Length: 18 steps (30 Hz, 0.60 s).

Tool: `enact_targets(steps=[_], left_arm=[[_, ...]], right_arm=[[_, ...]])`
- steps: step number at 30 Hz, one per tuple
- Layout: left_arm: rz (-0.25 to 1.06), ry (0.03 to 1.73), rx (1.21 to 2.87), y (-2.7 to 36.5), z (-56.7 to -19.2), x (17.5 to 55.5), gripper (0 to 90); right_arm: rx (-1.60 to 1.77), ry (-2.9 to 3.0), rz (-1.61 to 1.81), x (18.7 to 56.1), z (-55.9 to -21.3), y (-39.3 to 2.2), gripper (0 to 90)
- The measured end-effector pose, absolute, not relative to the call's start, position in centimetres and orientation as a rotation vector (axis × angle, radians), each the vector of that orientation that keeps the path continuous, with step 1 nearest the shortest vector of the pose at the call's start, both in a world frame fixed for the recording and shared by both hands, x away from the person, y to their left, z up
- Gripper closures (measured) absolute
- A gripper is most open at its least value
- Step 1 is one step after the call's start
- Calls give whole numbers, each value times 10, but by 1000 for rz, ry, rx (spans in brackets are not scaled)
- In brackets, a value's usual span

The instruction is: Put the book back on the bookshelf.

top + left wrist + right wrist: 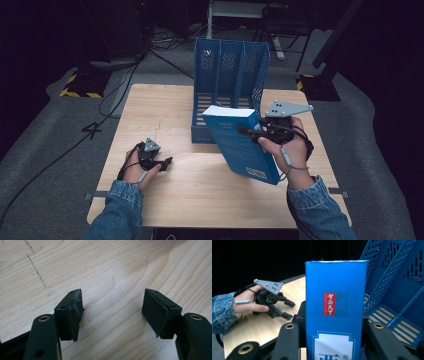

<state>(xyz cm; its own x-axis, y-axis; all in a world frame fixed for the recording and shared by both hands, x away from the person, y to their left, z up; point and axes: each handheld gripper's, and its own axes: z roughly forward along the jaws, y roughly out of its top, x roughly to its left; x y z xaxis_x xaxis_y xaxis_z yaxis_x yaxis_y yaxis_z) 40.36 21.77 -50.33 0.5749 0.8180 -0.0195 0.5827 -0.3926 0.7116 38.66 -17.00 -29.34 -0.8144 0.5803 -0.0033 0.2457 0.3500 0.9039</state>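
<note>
A thick blue book with a white page edge hangs tilted above the table, in front of the blue file rack. My right gripper is shut on the book from its right side. In the right gripper view the book's spine, with a red label, stands between the two black jaws. My left gripper rests low over the wooden table at the left, open with nothing between its pads. It also appears far off in the right gripper view as the left gripper.
The file rack has several upright compartments with perforated dividers and stands at the table's far middle. Cables trail over the grey floor at the back left. Bare wood lies between the two hands and along the front edge.
</note>
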Motion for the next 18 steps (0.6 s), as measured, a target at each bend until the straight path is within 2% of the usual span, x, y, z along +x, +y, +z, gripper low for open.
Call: enact_targets(steps=[18], left_arm=[[445, 1115, 2124, 222, -503, 403, 332]], right_arm=[[787, 2164, 1522, 407, -253, -188, 616]])
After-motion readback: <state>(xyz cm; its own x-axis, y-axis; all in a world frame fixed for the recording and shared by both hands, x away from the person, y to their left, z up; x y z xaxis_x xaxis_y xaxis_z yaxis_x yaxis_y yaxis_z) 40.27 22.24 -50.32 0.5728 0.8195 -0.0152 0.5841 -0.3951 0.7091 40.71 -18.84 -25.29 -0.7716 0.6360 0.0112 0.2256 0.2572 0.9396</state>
